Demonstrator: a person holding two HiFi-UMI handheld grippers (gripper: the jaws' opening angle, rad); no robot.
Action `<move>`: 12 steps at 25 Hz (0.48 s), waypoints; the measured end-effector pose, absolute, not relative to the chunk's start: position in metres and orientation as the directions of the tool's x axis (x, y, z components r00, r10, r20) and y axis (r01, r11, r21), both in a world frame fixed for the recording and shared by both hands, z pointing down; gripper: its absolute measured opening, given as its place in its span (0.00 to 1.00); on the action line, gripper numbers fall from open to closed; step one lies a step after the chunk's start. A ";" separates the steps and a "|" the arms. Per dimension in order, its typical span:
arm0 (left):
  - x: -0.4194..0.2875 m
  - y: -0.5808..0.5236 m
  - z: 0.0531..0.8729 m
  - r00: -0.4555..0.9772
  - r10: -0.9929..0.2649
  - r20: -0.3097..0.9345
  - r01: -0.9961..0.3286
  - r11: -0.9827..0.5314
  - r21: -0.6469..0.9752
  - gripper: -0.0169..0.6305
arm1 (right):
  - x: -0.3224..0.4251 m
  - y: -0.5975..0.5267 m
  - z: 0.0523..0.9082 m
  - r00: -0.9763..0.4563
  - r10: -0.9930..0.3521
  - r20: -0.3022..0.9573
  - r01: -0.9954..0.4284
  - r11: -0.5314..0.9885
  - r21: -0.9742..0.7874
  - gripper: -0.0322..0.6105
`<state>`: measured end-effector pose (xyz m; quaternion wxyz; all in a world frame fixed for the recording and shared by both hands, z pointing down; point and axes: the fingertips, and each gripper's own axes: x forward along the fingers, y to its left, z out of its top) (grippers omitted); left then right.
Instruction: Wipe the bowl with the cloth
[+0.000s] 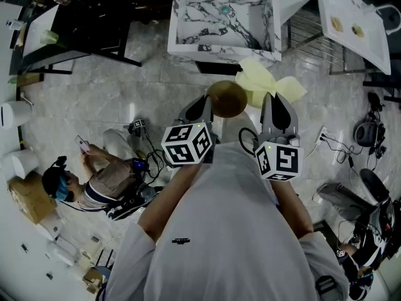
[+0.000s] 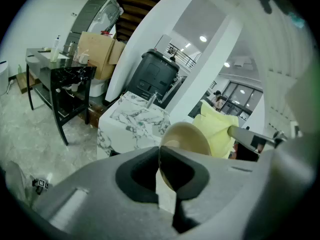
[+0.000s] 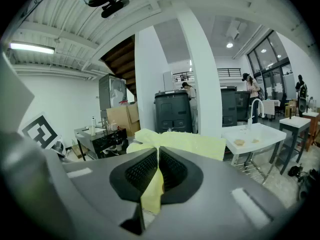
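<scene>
In the head view a tan bowl (image 1: 227, 98) is held up in the air by my left gripper (image 1: 210, 107), whose jaws pinch its rim. From the left gripper view the bowl (image 2: 187, 140) stands on edge between the shut jaws, its hollow side turned right. A pale yellow cloth (image 1: 266, 83) hangs from my right gripper (image 1: 274, 102), just right of the bowl and touching or nearly touching it. The right gripper view shows the cloth (image 3: 172, 146) clamped between the ribbed pads and spreading out beyond them. The cloth (image 2: 217, 129) also shows behind the bowl in the left gripper view.
A marble-patterned sink table (image 1: 223, 19) stands ahead below the grippers. A white table (image 1: 351, 24) is at the right, a black desk (image 1: 81, 24) at the left. A seated person (image 1: 94, 180) is on the floor at the left, cables and gear (image 1: 366, 133) at the right.
</scene>
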<state>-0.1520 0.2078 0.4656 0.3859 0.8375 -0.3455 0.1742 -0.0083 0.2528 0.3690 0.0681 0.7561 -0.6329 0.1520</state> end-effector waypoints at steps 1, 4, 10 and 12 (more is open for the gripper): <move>-0.158 0.216 0.467 0.700 -0.447 0.557 -0.714 -0.459 0.529 0.05 | -0.017 0.263 0.369 0.153 -0.940 0.306 -0.980 -0.185 -0.079 0.07; -0.173 0.247 0.468 0.697 -0.449 0.559 -0.717 -0.449 0.534 0.05 | -0.037 0.297 0.368 0.146 -0.945 0.292 -0.985 -0.165 -0.042 0.07; -0.170 0.279 0.454 0.688 -0.481 0.543 -0.725 -0.448 0.522 0.05 | -0.037 0.336 0.367 0.096 -0.952 0.289 -0.988 -0.125 -0.085 0.07; -0.170 0.283 0.451 0.692 -0.472 0.546 -0.722 -0.444 0.531 0.05 | -0.039 0.337 0.366 0.072 -0.954 0.291 -0.990 -0.104 -0.096 0.07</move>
